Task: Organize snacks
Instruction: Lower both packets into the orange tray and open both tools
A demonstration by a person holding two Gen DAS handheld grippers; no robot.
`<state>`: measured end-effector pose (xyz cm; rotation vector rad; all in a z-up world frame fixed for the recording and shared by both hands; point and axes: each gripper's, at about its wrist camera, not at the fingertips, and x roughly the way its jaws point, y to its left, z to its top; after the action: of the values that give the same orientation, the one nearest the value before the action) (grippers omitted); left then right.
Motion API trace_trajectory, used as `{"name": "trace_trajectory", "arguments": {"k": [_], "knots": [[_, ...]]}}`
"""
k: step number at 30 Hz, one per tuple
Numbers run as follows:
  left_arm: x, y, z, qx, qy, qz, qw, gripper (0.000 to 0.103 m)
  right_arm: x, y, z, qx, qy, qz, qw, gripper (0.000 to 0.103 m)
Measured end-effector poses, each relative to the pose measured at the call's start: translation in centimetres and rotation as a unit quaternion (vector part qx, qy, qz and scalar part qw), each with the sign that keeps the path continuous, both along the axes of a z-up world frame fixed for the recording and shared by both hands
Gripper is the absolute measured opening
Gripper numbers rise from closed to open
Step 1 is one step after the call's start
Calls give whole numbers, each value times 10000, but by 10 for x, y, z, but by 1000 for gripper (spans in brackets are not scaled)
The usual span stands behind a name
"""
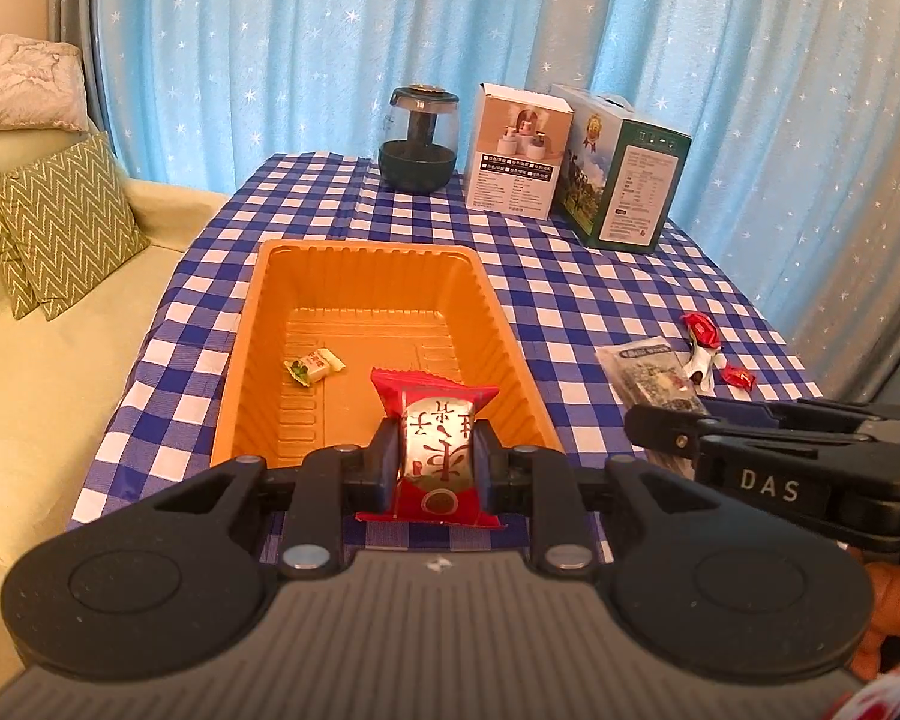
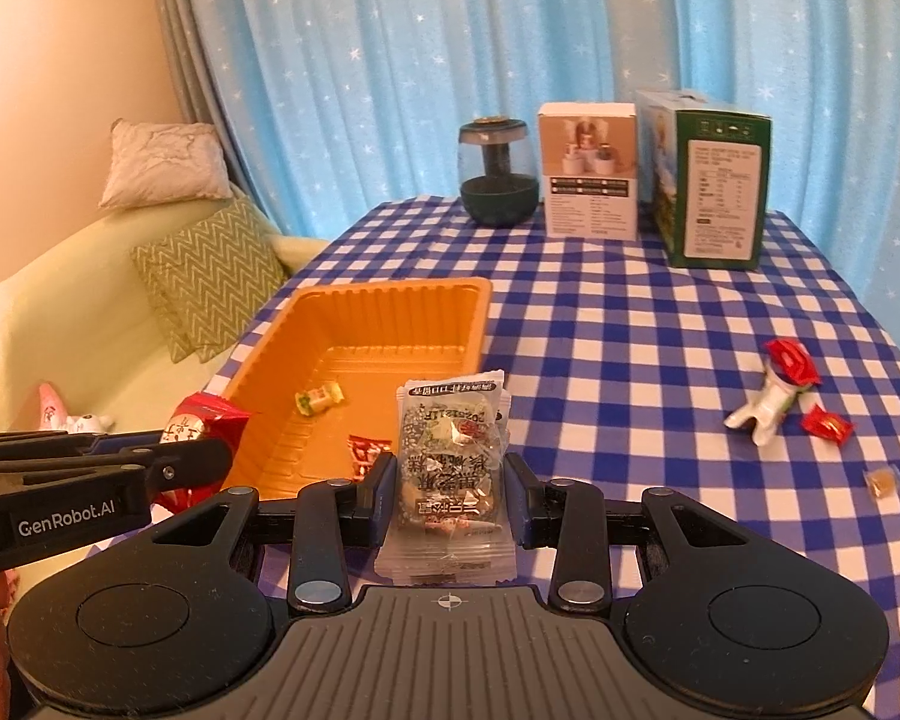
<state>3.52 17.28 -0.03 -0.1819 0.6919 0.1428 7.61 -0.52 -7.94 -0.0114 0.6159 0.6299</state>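
Holding one snack each, the left gripper [image 1: 437,459] pinches a red packet [image 1: 435,456] and the right gripper [image 2: 450,495] pinches a clear packet [image 2: 450,468], both packets squeezed between the jaws at the orange tray's [image 1: 354,276] near edge; one small candy [image 1: 315,365] lies inside.

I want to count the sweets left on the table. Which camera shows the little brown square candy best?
The right wrist view. There the small brown square candy lies in the open on the blue-and-white checked tablecloth, near the red wrapped candies. In the left wrist view I cannot find it; the right gripper covers that part of the cloth.

Orange tray [image 1: 243,360] holding small green-white candy [image 1: 314,365]; red pastry packet [image 1: 435,456] upright, clear snack packet [image 2: 450,468] upright
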Motion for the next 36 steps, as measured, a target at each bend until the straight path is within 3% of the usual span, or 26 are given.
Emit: {"name": "trace_trajectory", "arguments": {"k": [19, 36], "knots": [[56, 52, -18, -58, 230, 19, 9997, 22, 50, 52, -18, -97, 258, 204, 9994, 38], [58, 67, -20, -24, 243, 182, 9995, 22, 69, 67, -19, 204, 460, 311, 9982, 38]]}}
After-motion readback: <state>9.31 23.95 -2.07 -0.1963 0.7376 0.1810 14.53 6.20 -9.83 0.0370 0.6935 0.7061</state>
